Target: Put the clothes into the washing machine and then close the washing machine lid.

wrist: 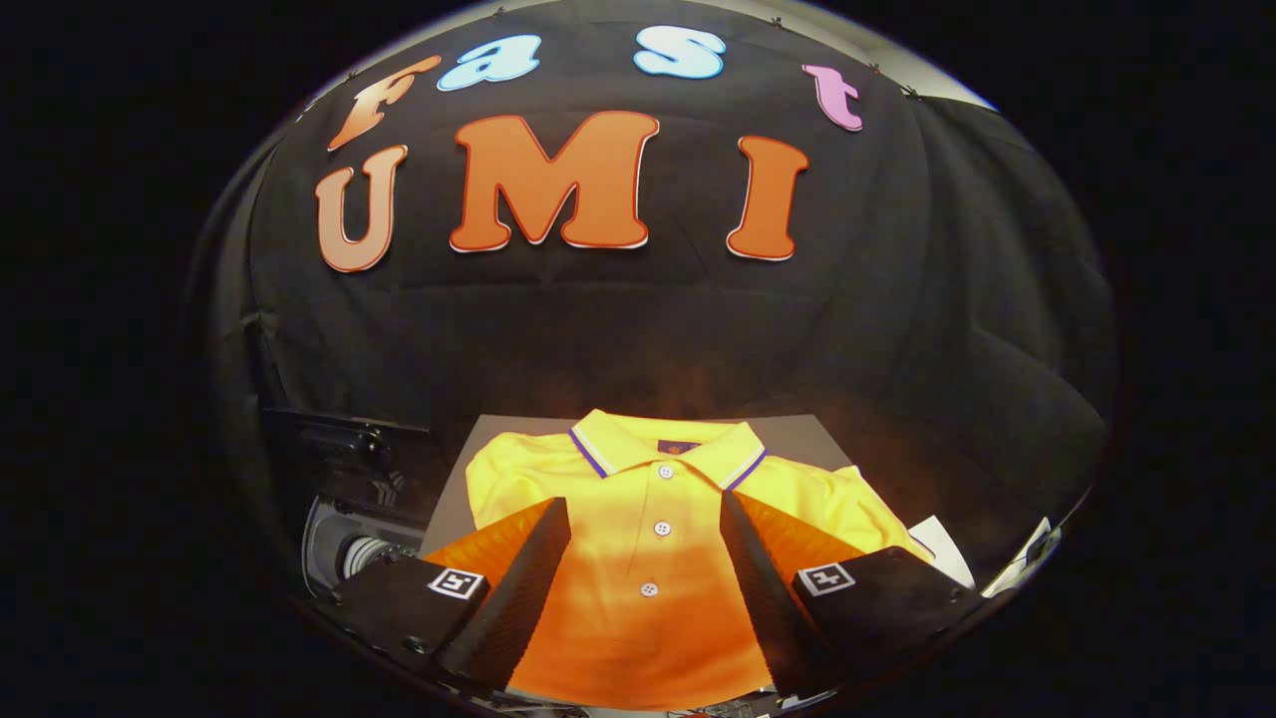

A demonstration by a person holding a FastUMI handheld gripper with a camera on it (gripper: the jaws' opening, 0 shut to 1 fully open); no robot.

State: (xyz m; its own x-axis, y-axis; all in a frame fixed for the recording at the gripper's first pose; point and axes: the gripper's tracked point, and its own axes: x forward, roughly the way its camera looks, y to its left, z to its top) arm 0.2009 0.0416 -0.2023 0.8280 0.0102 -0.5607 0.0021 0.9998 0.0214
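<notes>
One garment is all we can see so far: a yellow polo shirt (pixel 653 499) lying flat, collar away from us, buttons up the middle, on a grey board (pixel 797 439) that seems to serve as the table top. We take the shirt as our landmark. Our claw (pixel 646 519) hangs just above its lower half with the two fingers spread wide, one dark ribbed pad (pixel 513 588) to the left of the button placket and the other to the right; nothing is pinched between them, and we cannot tell whether the tips touch the cloth.

To the left of the shirt, and lower than it, we see a dark rounded opening with a metal part inside (pixel 364 548). This may be the washing machine with its lid up, but too little of it is visible for us to be sure. To the right of the shirt a white sheet (pixel 942 548) pokes out from under its sleeve.

We judge the task barely begun. The shirt is not yet gripped, let alone lifted. What remains is nearly everything: closing the fingers on the fabric, carrying it to the machine, dropping it in, and shutting the lid.
</notes>
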